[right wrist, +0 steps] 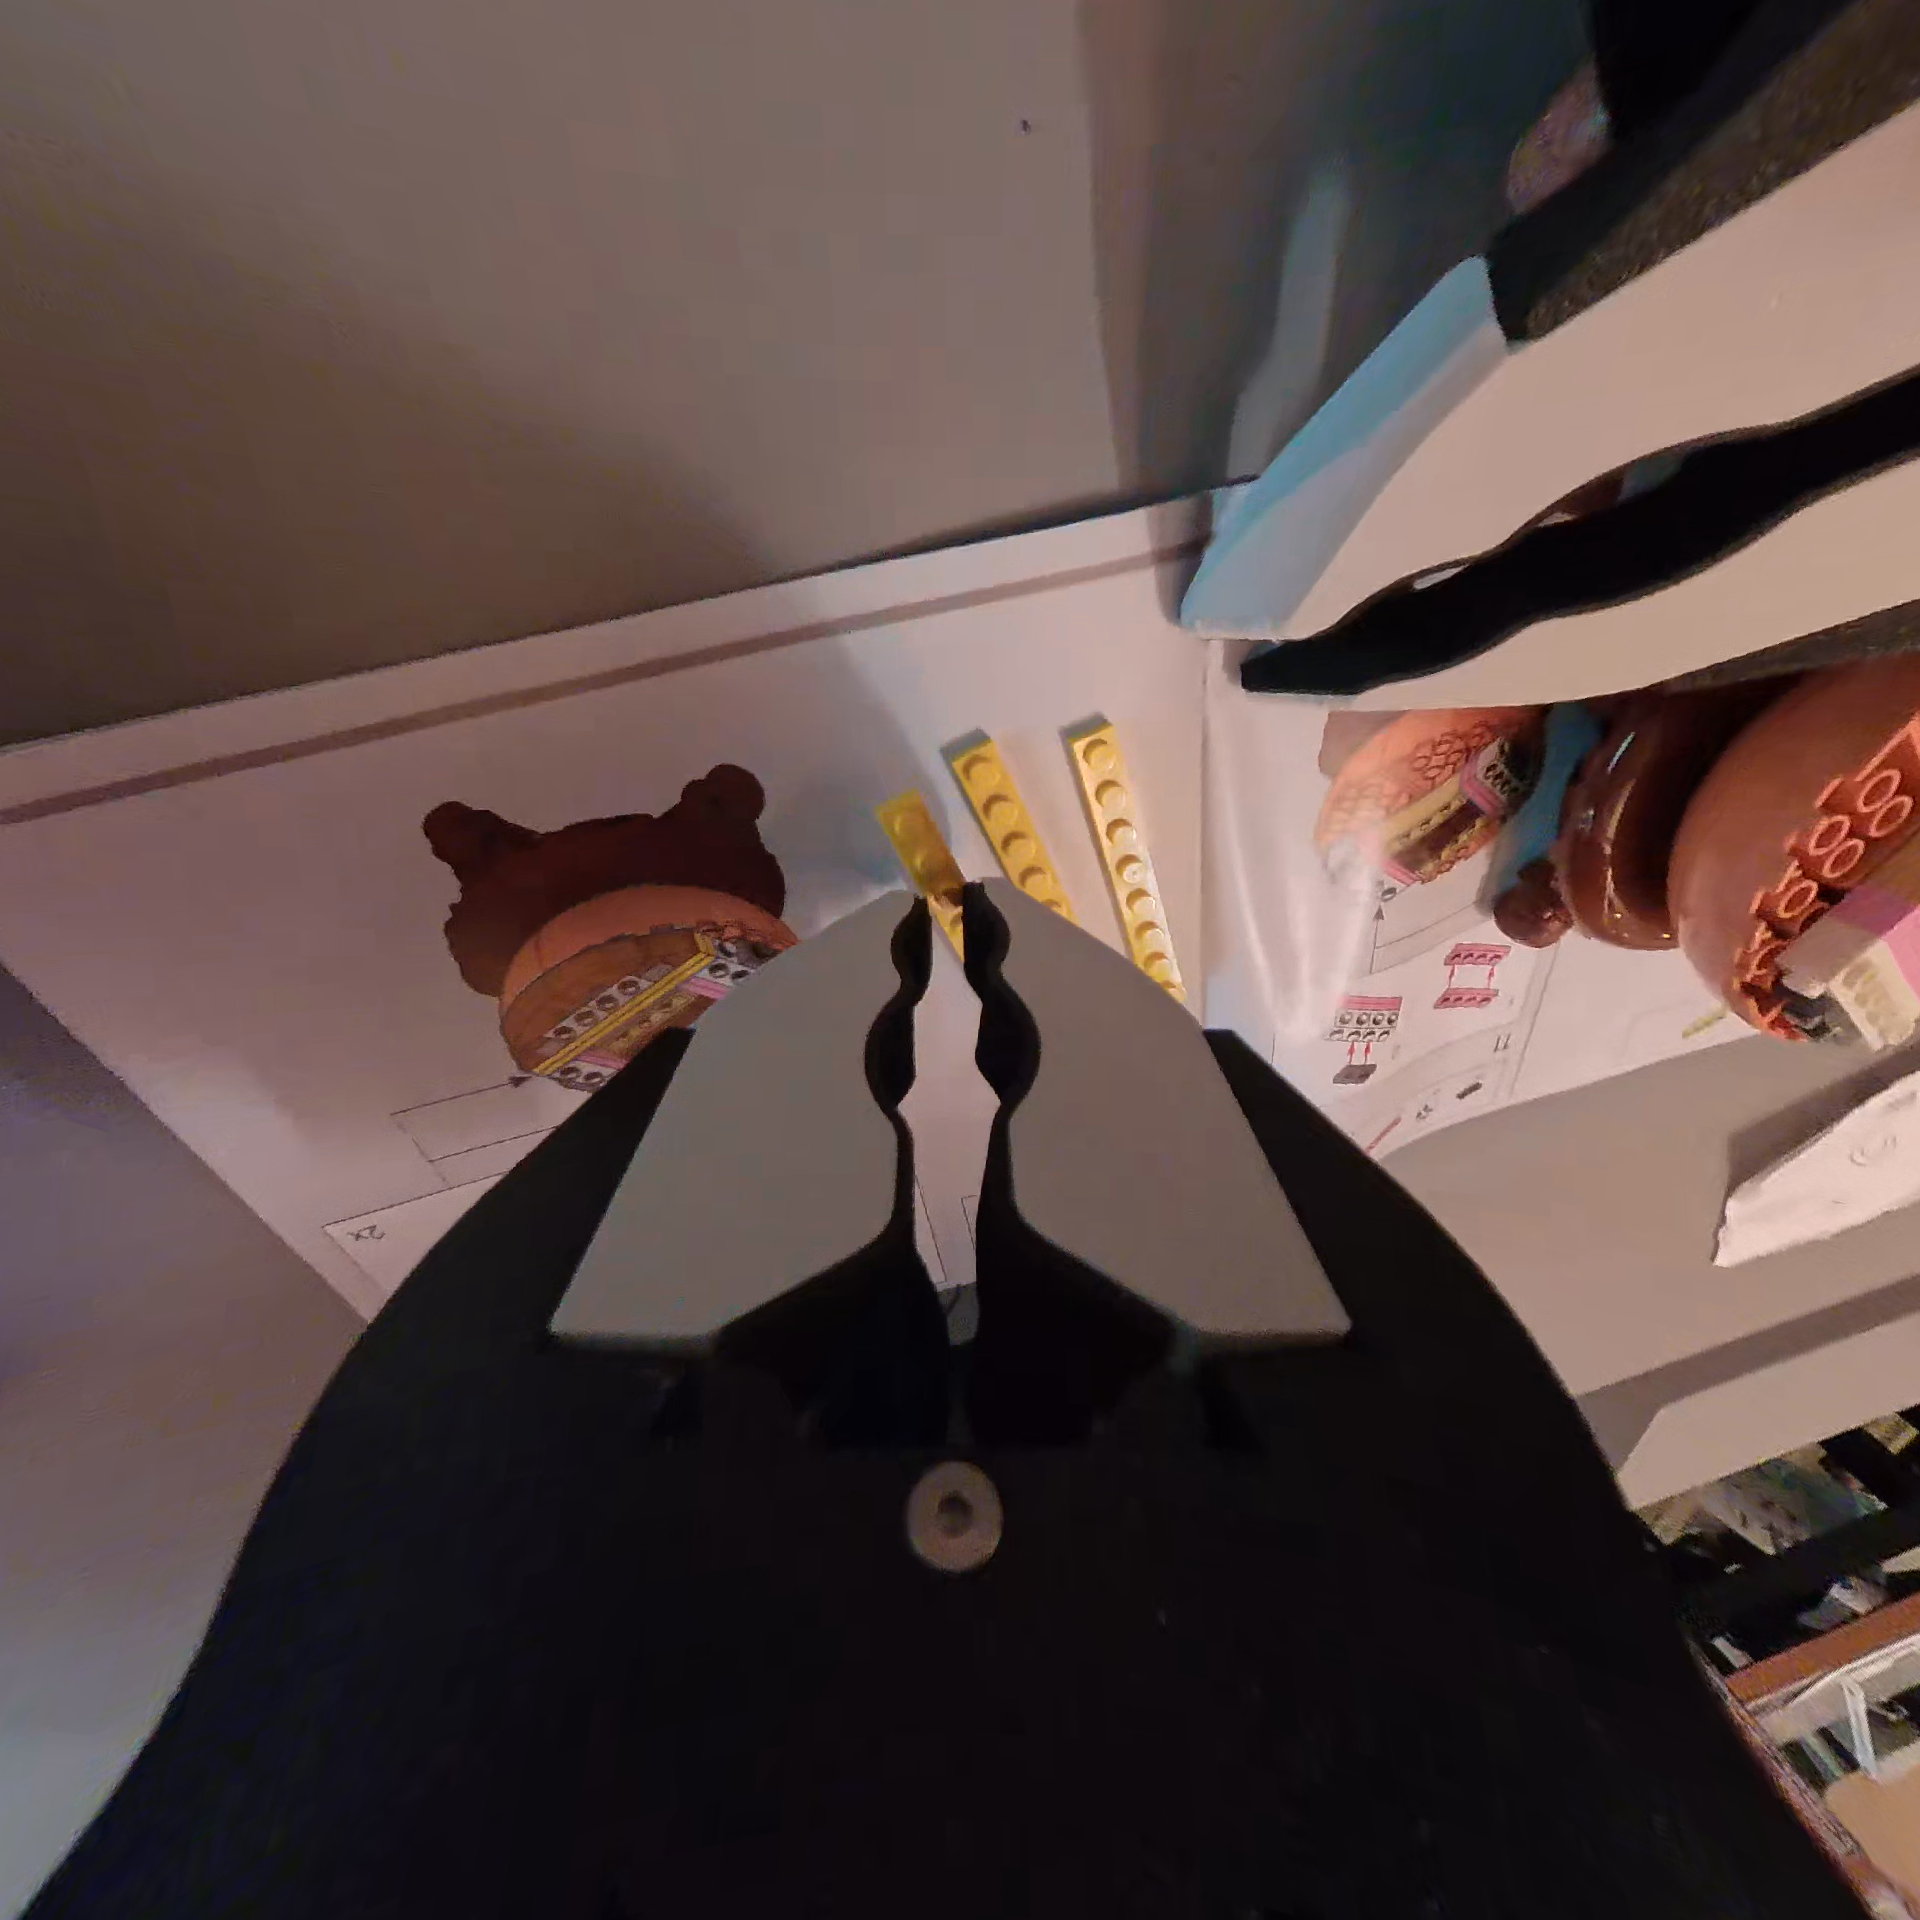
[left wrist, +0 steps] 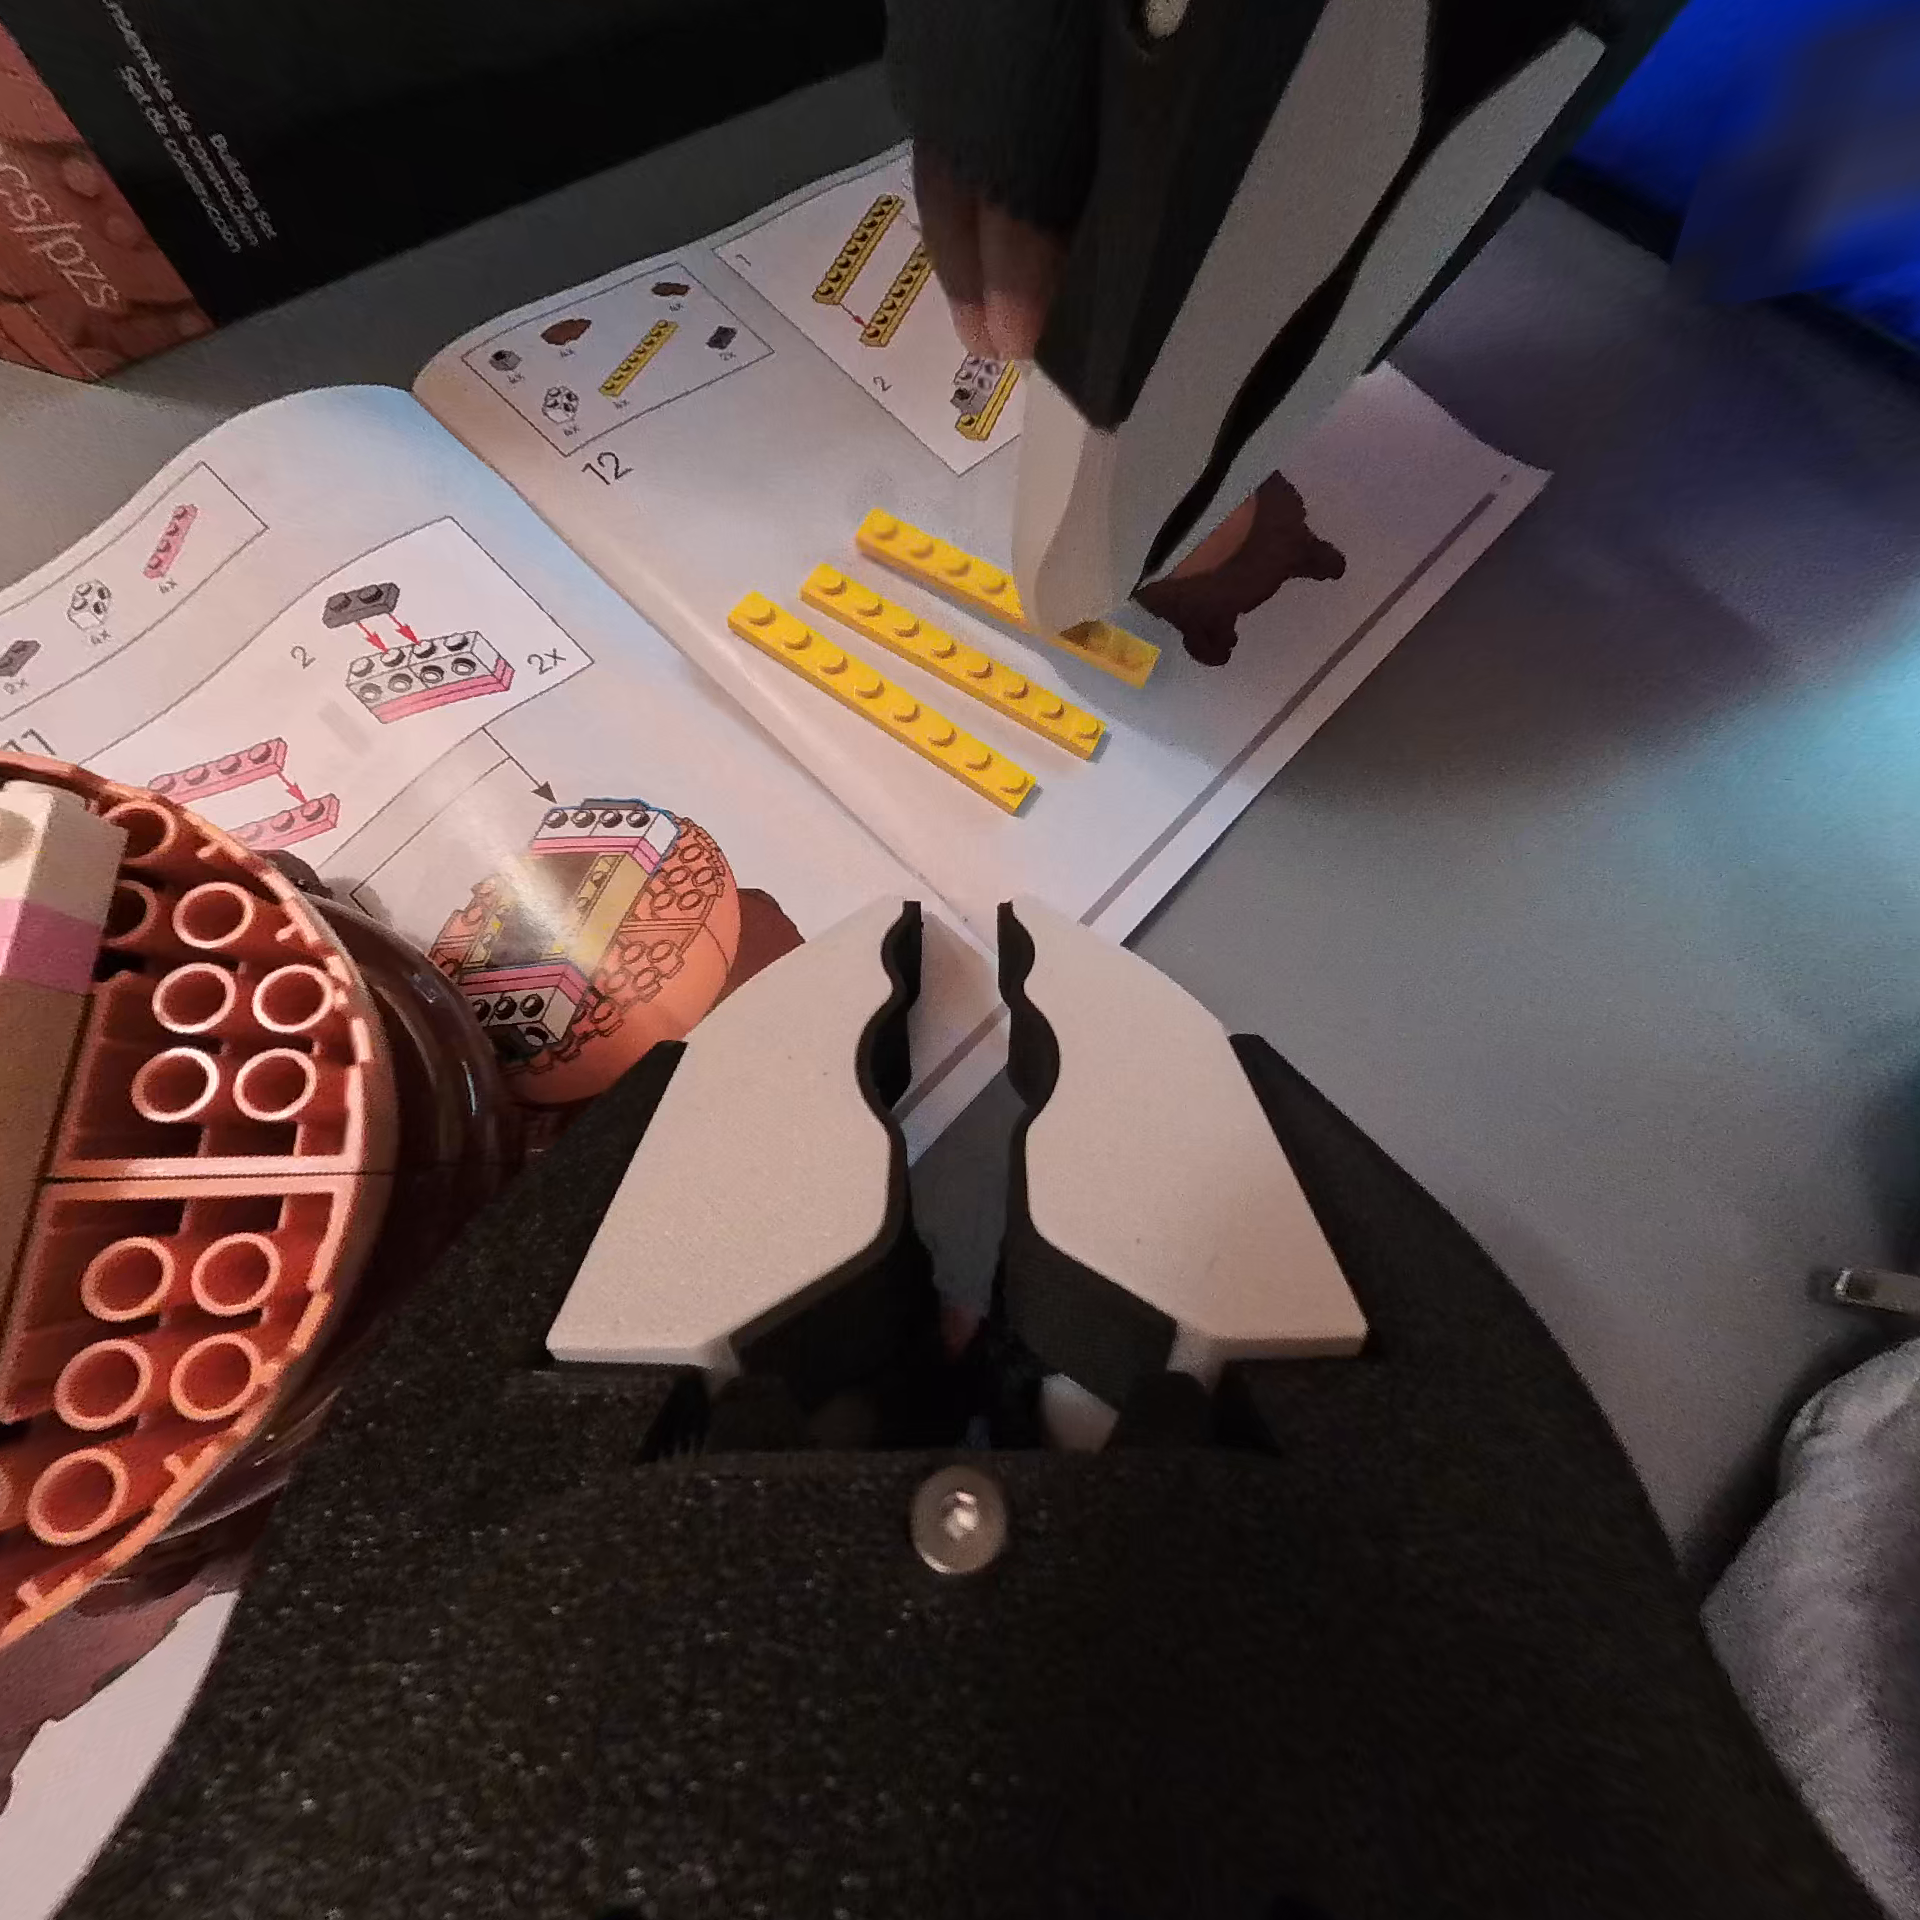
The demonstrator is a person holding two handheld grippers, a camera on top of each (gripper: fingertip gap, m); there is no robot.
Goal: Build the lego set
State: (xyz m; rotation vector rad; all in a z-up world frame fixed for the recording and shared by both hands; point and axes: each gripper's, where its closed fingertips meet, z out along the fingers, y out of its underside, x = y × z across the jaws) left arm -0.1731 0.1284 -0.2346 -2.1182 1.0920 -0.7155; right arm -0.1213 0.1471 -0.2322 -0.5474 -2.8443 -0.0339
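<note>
My right gripper [right wrist: 943,902], jaws a narrow gap apart, is down on the far one of three long yellow studded plates [left wrist: 1006,594] lying on the open instruction booklet [left wrist: 665,582]. Left gripper [left wrist: 958,914] slightly apart, empty. Round brown half-built model [left wrist: 197,1174] beside it; plates unattached, much left.

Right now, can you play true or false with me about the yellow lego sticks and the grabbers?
1. Three yellow plates lie on the open instruction booklet. True.
2. The right gripper is at the plate farthest from the round brown model. True.
3. The left gripper holds a yellow plate. False: nothing is between its fingers.
4. The yellow plates are stacked. False: they lie side by side, apart.
</note>
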